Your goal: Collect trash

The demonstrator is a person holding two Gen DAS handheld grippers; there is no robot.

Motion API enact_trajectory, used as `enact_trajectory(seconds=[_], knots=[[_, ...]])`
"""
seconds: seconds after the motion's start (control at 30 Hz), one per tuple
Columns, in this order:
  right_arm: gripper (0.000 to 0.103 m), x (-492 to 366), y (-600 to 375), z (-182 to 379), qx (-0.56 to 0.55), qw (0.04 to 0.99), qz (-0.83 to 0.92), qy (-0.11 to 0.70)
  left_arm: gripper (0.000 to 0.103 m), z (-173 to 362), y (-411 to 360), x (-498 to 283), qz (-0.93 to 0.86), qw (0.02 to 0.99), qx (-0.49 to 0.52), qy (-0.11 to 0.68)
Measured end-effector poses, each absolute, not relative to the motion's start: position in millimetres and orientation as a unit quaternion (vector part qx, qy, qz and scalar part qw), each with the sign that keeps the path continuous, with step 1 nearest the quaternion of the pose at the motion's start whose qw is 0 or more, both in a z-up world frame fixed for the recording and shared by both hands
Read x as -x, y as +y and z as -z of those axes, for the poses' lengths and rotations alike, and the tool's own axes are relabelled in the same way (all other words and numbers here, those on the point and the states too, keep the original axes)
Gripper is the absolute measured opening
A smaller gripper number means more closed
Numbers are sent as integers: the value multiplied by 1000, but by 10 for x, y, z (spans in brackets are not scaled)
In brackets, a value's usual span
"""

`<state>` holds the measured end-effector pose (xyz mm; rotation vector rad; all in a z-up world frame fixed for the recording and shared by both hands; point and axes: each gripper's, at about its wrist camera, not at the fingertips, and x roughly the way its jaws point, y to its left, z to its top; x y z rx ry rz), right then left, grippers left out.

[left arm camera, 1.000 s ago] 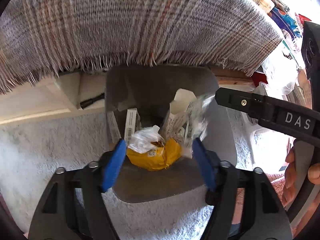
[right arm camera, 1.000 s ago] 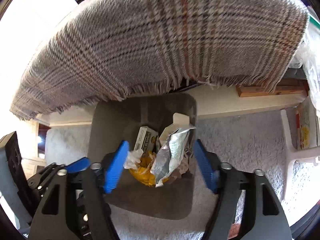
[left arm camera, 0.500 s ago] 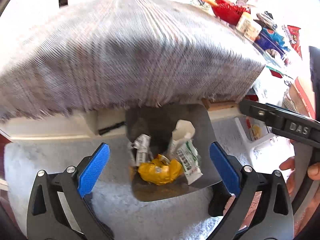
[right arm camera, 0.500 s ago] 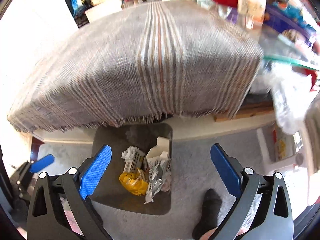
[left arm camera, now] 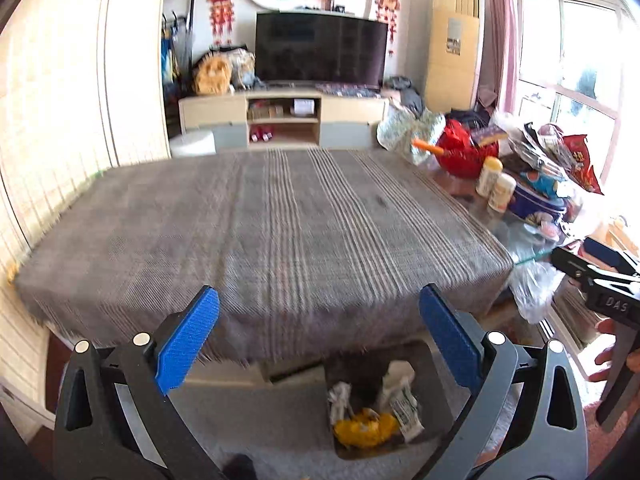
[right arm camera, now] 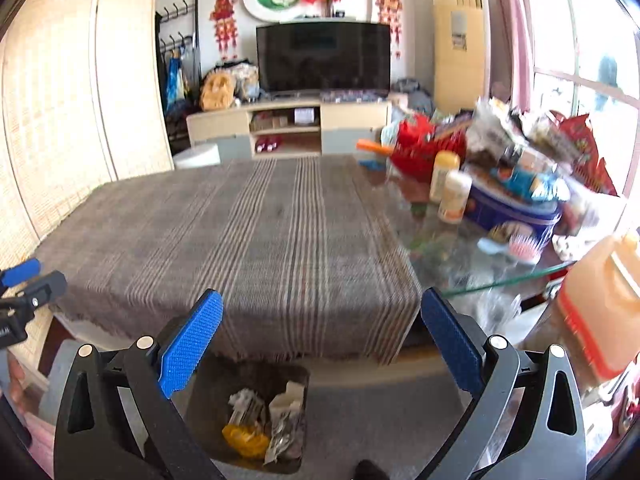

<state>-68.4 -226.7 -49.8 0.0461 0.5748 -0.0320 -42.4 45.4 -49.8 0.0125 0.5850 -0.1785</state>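
Woven plaid cloth (left arm camera: 280,232) (matt, frayed hem) over the desk; glossy glass desk edge (right arm camera: 504,280); crinkled foil wrapper (right arm camera: 286,432).

A dark bin (right arm camera: 208,420) on the grey carpet holds crumpled trash (right arm camera: 260,424): yellow wrapper, white carton, silver packets.

A home living room: television (left arm camera: 321,49) on a low cabinet (left arm camera: 280,118), cloth-covered table (left arm camera: 260,232)

Bright window (left arm camera: 576,92) glare (right side); motion-blurred, fisheye-warped edges.
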Motion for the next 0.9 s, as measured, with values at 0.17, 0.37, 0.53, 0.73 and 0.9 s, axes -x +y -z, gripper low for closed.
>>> enact_trajectory(seconds=[0.17,0.37,0.53,0.73,0.9], knots=[[100,667,-2308,301,0,968,26,249,95,384,542,345,72,962,-13,261],[100,617,-2332,470,-32,971,38,233,95,497,596,284,55,968,9,243],[100,592,-2286,610,-39,967,35,249,95,627,524,347,58,969,-13,241],[100,623,-2258,573,-56,970,23,236,95,754,497,353,64,966,-3,251],[100,632,-2221,536,-59,972,17,227,95,754,465,376,65,969,-8,240]])
